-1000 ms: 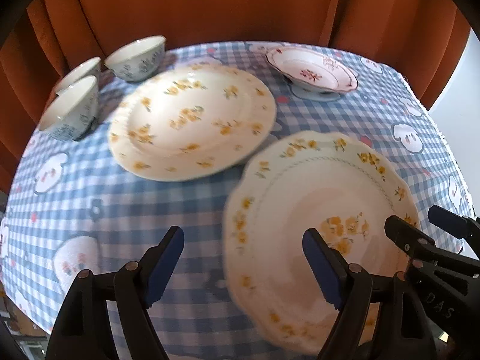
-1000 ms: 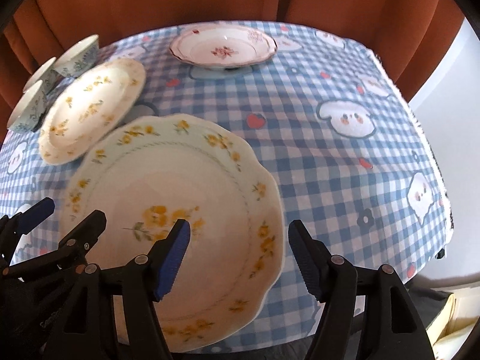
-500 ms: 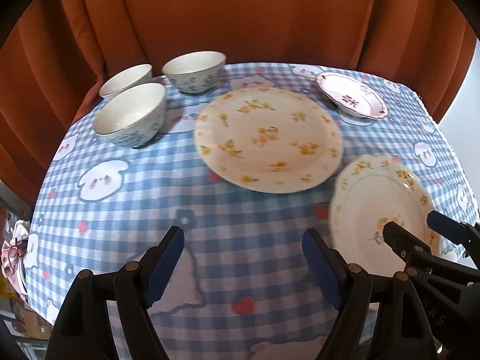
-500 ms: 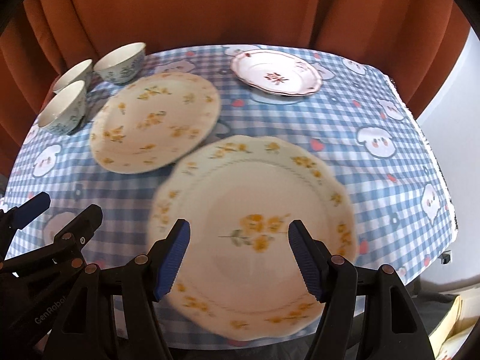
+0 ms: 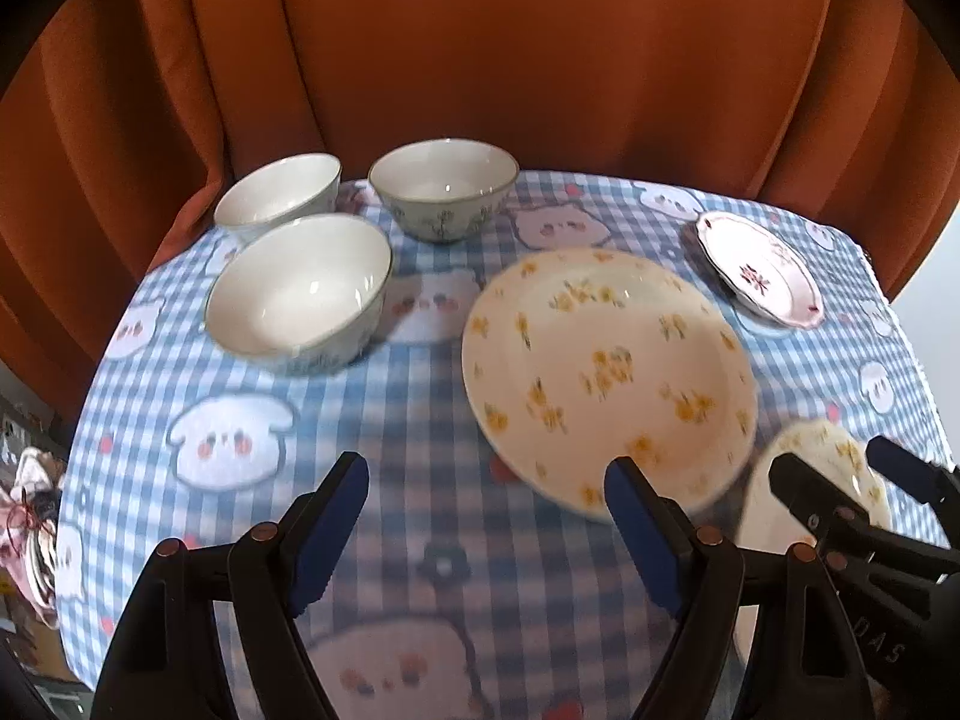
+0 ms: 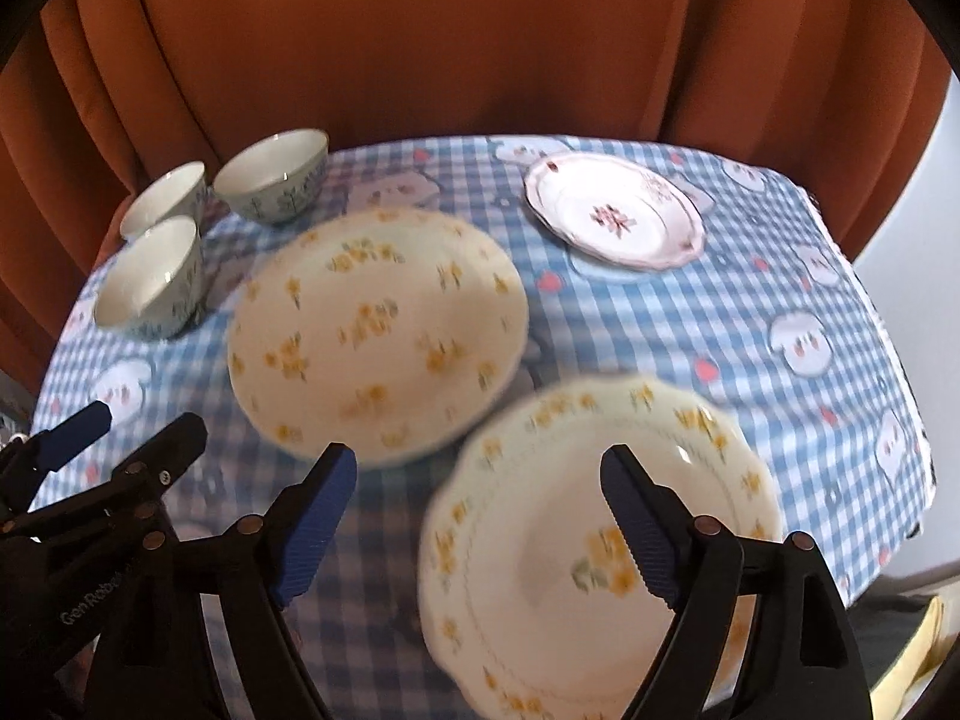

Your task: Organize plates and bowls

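Hovering above the checked tablecloth (image 5: 420,420), the left gripper (image 5: 480,516) is spread wide, gripping nothing. The right gripper (image 6: 474,516) is just as wide, empty too, its right finger over the scalloped yellow-flowered plate (image 6: 540,540) at the near edge of the worktop. Beyond lies the round yellow-flowered plate (image 6: 378,330), the two very close. Three bowls (image 5: 300,288) cluster at the far left by the orange curtain (image 5: 480,60). The pink-flowered plate (image 6: 612,219) sits far right, apart.
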